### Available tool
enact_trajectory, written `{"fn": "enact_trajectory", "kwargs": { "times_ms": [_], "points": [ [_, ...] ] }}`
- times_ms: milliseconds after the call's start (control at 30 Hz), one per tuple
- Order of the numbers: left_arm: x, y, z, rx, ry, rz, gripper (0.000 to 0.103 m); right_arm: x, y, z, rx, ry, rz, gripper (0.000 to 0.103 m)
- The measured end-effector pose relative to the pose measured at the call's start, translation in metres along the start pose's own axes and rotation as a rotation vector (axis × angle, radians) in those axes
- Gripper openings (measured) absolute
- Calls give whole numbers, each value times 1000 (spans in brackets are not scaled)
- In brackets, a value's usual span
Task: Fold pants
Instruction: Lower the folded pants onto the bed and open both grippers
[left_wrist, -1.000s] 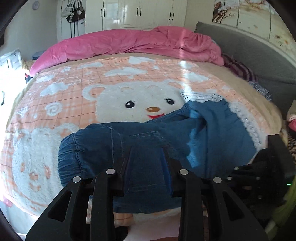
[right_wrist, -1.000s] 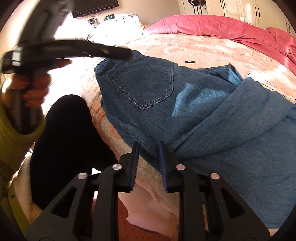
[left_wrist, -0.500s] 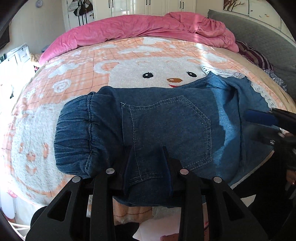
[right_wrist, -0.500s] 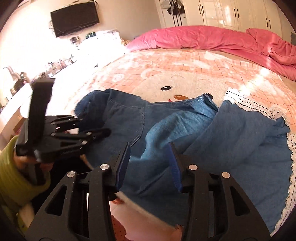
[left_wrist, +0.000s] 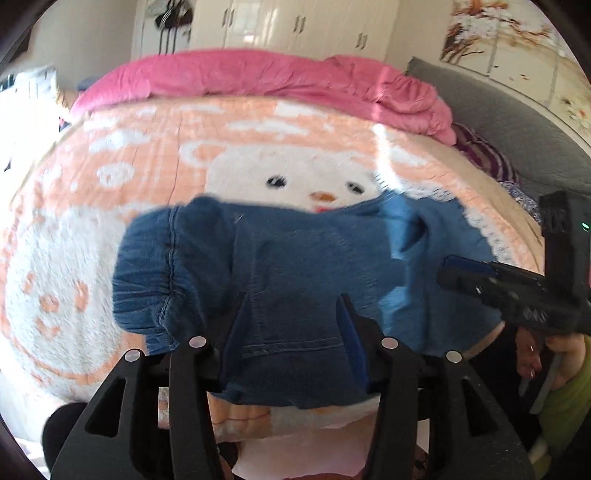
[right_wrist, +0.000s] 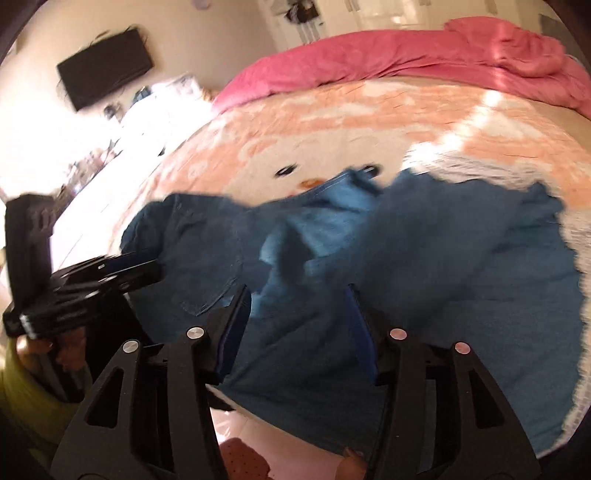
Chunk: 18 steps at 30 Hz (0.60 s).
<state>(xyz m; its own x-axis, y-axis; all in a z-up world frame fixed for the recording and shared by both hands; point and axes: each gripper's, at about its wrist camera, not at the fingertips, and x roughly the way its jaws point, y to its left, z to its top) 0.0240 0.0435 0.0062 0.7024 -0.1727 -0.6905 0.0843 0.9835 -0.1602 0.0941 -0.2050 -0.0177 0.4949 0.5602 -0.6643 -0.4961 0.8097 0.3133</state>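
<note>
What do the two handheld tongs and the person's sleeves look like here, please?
Both the left tongs and right tongs are black, with cut-out triangular fingers, round silver screws and blue pads. The sleeves are yellow-green.

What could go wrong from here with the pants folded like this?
1. The pants overhang the near bed edge; they might slide off.
2. Both tongs, left and right, have just been opening with denim still between the fingers, so pulling back could snag it and undo the fold.
3. The fold looks lumpy, with the lighter inside showing near the middle; the next fold may come out crooked unless smoothed.
</note>
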Motion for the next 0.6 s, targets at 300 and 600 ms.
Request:
{"fn": "enact_trajectory", "kwargs": {
  "times_ms": [300,600],
  "points": [
    [4,-65,14,68,42,-227,55,-42,-58,6,163,-114,-108,48],
    [78,-96,29,40,189,-355,50,-56,-77,6,182,-138,-169,56]
  ]
}}
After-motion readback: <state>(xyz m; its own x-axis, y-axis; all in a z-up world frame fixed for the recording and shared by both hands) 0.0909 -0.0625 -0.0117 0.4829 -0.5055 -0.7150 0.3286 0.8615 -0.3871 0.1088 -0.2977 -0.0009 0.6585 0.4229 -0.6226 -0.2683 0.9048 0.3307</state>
